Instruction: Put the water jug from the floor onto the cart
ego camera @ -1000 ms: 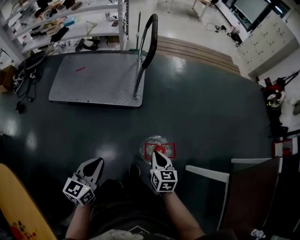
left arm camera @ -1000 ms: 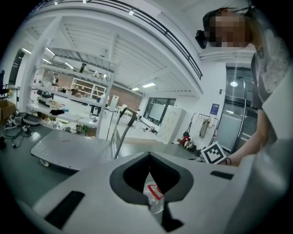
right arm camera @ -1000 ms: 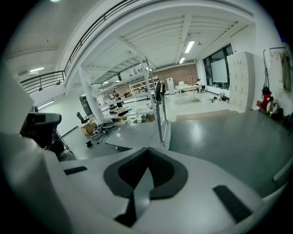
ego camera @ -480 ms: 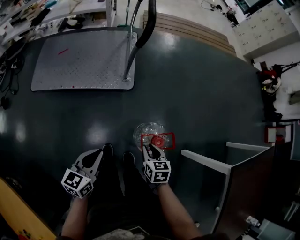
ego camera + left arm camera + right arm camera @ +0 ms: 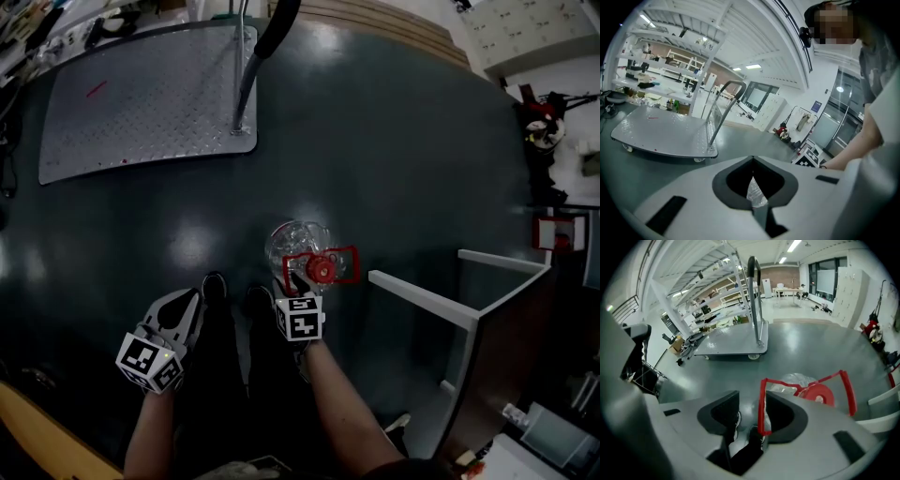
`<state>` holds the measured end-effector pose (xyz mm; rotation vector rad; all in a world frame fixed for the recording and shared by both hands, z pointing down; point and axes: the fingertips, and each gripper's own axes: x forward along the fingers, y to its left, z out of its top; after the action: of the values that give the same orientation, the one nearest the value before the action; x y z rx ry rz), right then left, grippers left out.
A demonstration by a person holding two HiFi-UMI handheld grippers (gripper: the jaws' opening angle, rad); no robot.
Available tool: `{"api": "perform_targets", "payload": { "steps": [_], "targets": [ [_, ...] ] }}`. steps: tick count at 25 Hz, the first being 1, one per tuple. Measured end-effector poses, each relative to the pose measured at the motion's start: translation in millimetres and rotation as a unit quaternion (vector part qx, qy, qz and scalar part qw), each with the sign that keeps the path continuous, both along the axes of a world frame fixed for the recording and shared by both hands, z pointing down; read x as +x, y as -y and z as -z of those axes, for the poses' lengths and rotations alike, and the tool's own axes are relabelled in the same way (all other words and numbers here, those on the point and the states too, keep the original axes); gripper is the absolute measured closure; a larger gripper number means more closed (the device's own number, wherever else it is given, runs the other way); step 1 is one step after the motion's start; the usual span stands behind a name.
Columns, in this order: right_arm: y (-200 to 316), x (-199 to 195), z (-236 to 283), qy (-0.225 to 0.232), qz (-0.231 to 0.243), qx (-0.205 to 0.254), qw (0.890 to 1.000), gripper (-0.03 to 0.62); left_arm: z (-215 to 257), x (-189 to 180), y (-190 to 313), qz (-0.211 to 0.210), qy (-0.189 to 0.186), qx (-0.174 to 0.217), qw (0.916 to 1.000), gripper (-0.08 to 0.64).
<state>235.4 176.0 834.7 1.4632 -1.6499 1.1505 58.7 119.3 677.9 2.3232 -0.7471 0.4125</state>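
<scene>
The water jug (image 5: pixel 298 246) is found upright on the dark floor (image 5: pixel 403 169), directly ahead of the person's shoes. Its long axis is vertical, so from the head view only the clear shoulder and the red cap (image 5: pixel 323 269) are presented. The cap is framed by a red carry handle (image 5: pixel 762 404), a thin rectangular loop laid across the top of the jug.

The near bar of that loop is reached by the right gripper (image 5: pixel 298 281), which is pointed steeply down onto it. In the right gripper view its jaws are seen parted, having just been opening. The red bar is caught in the gap between them, close against the right-hand jaw, with no squeeze on it yet. The jug's body lies just beyond and to the right of the jaw tips.

The left gripper (image 5: pixel 190 302) is held well to the left of the jug, its jaws closed tip to tip and nothing gripped, so the right hand is plainly the nearer one.

The cart (image 5: pixel 141 94) is parked well apart, beyond the jug and to the left, its push bar (image 5: pixel 267 37) on the jug's side. A closing on the bar and a straight lift are judged to be called for next
</scene>
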Motion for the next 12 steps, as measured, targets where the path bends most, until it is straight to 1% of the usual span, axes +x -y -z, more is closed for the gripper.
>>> {"api": "perform_targets", "payload": {
  "steps": [4,8,12],
  "targets": [
    [-1,1,-22,-0.013,-0.003,-0.028,1.000,0.442,-7,-1,6,-0.001,-0.007,-0.016,0.9998,0.552],
    [-2,9,-36,-0.031,-0.010,-0.033,0.999,0.443,-15,-3,5,-0.006,-0.004,-0.024,0.9997,0.552],
    [-6,10,-50,-0.030,-0.023,-0.055,0.998,0.443,-25,-9,0,-0.009,0.001,-0.034,0.9994,0.552]
  ]
}}
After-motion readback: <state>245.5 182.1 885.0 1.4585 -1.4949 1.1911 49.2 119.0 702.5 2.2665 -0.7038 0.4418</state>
